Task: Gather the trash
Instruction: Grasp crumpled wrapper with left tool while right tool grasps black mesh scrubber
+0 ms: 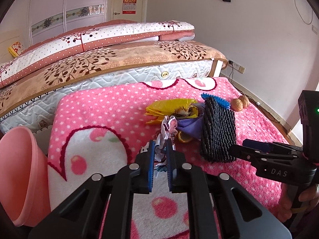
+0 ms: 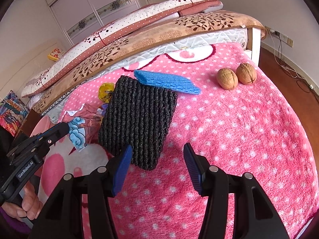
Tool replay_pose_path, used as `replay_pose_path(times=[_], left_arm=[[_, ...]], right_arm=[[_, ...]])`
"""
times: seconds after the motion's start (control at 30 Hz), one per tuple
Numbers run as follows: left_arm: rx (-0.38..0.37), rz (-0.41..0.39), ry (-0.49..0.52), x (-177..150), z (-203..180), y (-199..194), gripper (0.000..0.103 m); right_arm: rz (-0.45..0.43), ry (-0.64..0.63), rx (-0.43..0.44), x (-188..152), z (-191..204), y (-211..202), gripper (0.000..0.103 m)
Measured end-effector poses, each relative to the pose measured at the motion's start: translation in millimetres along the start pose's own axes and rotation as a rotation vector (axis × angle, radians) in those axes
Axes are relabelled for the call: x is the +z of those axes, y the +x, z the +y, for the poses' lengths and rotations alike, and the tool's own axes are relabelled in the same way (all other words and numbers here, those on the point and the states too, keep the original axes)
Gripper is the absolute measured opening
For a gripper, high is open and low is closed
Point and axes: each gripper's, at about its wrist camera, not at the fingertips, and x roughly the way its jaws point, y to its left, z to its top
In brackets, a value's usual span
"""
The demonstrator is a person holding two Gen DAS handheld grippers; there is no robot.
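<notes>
Left wrist view: I see the left hand-held gripper with its blue pads drawn in narrow on a crumpled printed wrapper, which sits pinched between them near the front-left part of the pink polka-dot blanket. Beyond it the rest of the trash lies in a heap toward the middle of the blanket: a yellow plastic bag, a purple scrap and a piece of orange peel. A black foam net sleeve lies just right of the heap, with a blue foam net touching its far end. Two walnuts sit side by side near the blanket's far right edge. A pink plastic basin stands off the blanket's left edge.

Right wrist view: I note the right hand-held gripper standing wide, nothing between its pads, with the near end of the black sleeve by its left pad. Whether that pad touches it I cannot tell.
</notes>
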Motion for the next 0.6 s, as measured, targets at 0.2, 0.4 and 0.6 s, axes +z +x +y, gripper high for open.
replay_pose_path(times=[0.2,0.4,0.6], left_arm=[[-0.012,-0.021,-0.002,-3,2,-15,0.009],[-0.023,-0.029,-0.032,-8,11,-28,0.009],[-0.028,-0.037,-0.044,-13,15,-36,0.009]], right_arm=[[-0.014,0.03,0.008,9,-2,0,0.053],[0.004,0.051,-0.003,14,-1,11,0.053],[0.041,0.102,0.035,14,-6,20,0.029]])
